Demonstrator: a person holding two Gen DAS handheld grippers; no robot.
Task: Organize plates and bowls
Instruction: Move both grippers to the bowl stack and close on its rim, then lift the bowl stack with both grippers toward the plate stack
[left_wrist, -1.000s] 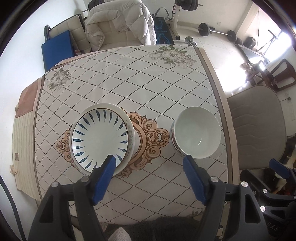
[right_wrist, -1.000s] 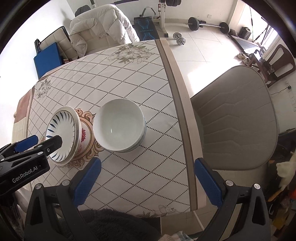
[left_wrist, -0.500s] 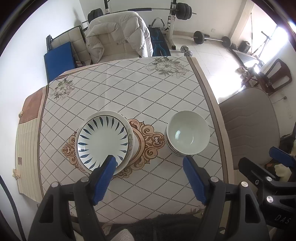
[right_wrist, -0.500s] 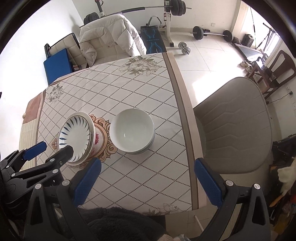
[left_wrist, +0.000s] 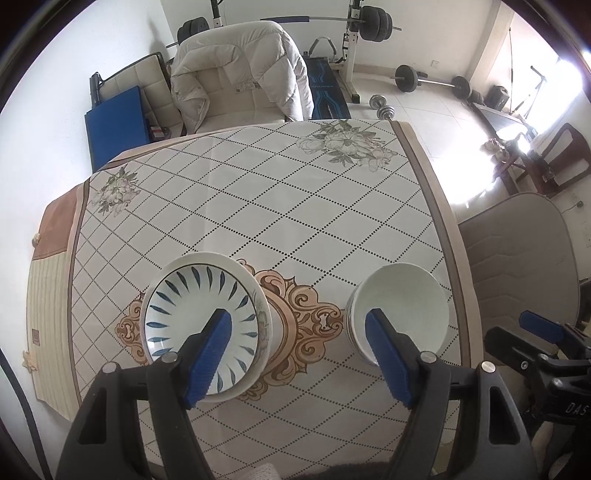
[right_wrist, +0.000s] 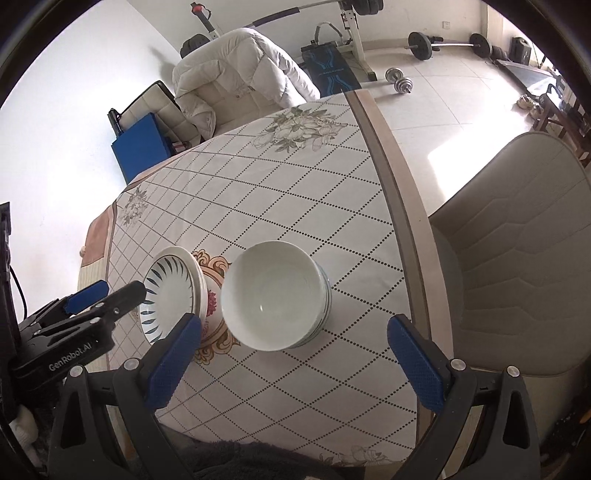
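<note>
A stack of plates (left_wrist: 192, 314), the top one white with blue leaf strokes, sits on the table's near left; it also shows in the right wrist view (right_wrist: 170, 291). A stack of white bowls (left_wrist: 402, 306) stands to its right, and shows in the right wrist view (right_wrist: 273, 295). My left gripper (left_wrist: 299, 354) is open and empty above the table between the two stacks. My right gripper (right_wrist: 295, 362) is open and empty, above the near table in front of the bowls. The left gripper's body (right_wrist: 74, 332) shows at the right wrist view's left.
The table (left_wrist: 258, 206) has a diamond-patterned cloth. A padded chair (left_wrist: 524, 258) stands at its right edge. A chair with a white jacket (left_wrist: 236, 77) stands behind the table. Weights and a bench (left_wrist: 332, 92) lie on the floor beyond.
Both grippers have risen and pulled back from the table, so both stacks look smaller and sit lower in view. Both stay open. The plates and bowls have not moved.
</note>
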